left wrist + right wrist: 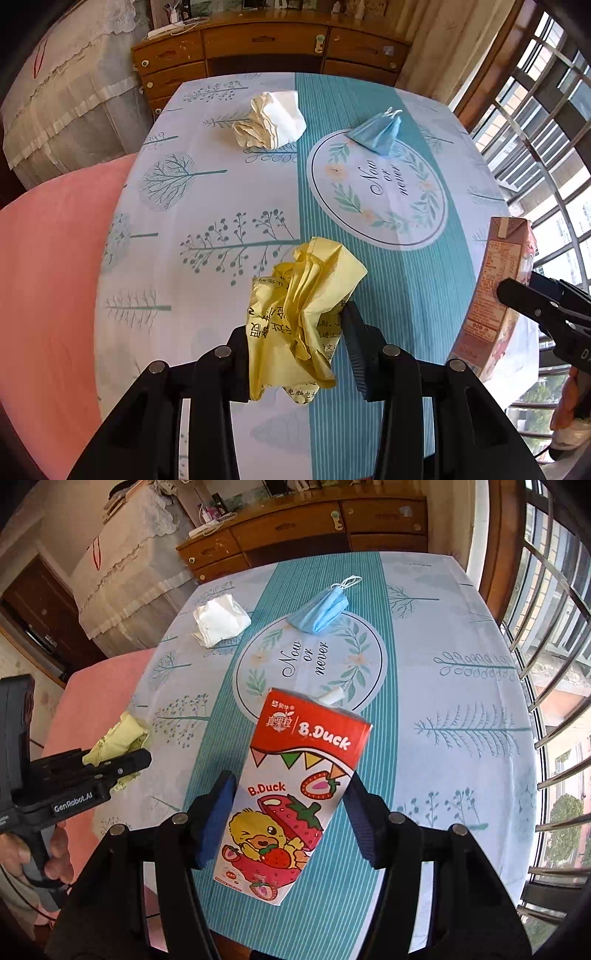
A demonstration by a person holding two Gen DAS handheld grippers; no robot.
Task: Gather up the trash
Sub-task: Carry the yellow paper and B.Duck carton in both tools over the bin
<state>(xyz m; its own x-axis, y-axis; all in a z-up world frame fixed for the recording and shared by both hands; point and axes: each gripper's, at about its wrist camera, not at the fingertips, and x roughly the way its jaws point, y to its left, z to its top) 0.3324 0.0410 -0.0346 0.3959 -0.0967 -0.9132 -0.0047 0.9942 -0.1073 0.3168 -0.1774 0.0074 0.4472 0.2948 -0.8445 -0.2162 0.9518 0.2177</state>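
Note:
A crumpled yellow paper (306,295) hangs above the near part of the table, and my left gripper (295,321) is shut on it. My right gripper (290,779) is shut on a strawberry milk carton (310,734), tilted and lifted off the tablecloth, with its white straw at the top. From the right wrist view the left gripper (136,760) holds the yellow paper (122,734) at the table's left edge. A crumpled white tissue (273,122) and a folded blue face mask (380,134) lie on the far half of the table (221,184).
A pink cushioned seat (48,277) stands against the table's left side. A wooden sideboard (266,40) runs behind the table, with a lace-covered appliance (66,92) to its left. A barred window (546,129) lines the right side.

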